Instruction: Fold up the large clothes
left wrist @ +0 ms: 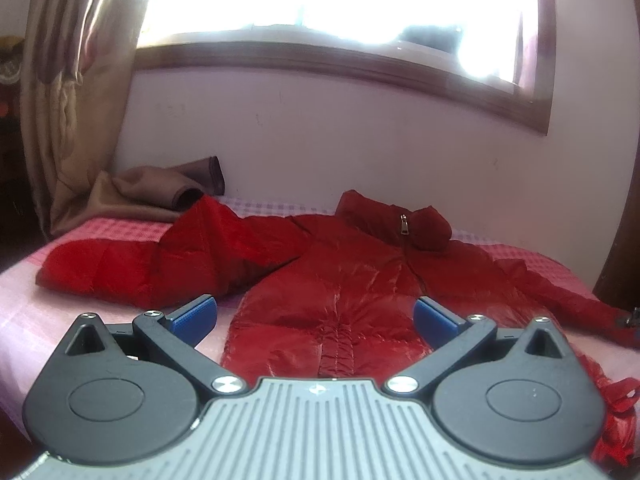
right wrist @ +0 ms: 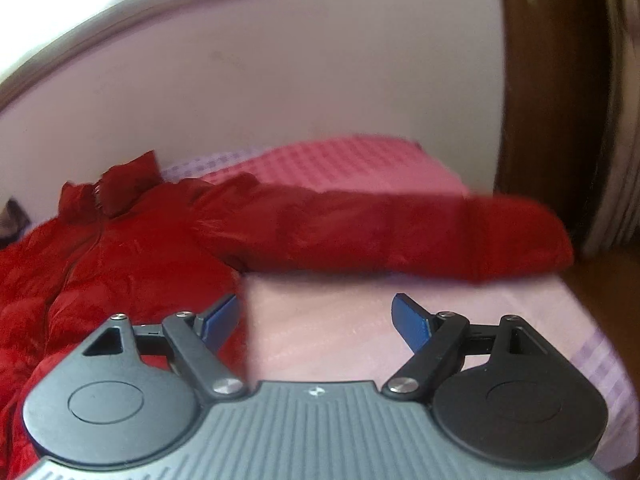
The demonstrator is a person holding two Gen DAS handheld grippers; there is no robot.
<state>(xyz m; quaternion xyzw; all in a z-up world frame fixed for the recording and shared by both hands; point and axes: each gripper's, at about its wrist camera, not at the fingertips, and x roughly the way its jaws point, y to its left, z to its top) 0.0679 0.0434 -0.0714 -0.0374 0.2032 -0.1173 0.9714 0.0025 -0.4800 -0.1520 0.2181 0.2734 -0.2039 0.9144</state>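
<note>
A red puffer jacket lies front-up on the pink checked bed, zipped, collar towards the wall, both sleeves spread out sideways. My left gripper is open and empty, above the jacket's lower front near the hem. In the right wrist view the jacket fills the left, and its sleeve stretches right to the bed's edge. My right gripper is open and empty, over bare sheet just below that sleeve, its left finger over the jacket's side.
A brown cloth lies crumpled at the bed's far left corner under a curtain. A white wall with a bright window runs behind the bed. Dark wooden furniture stands past the bed's right end.
</note>
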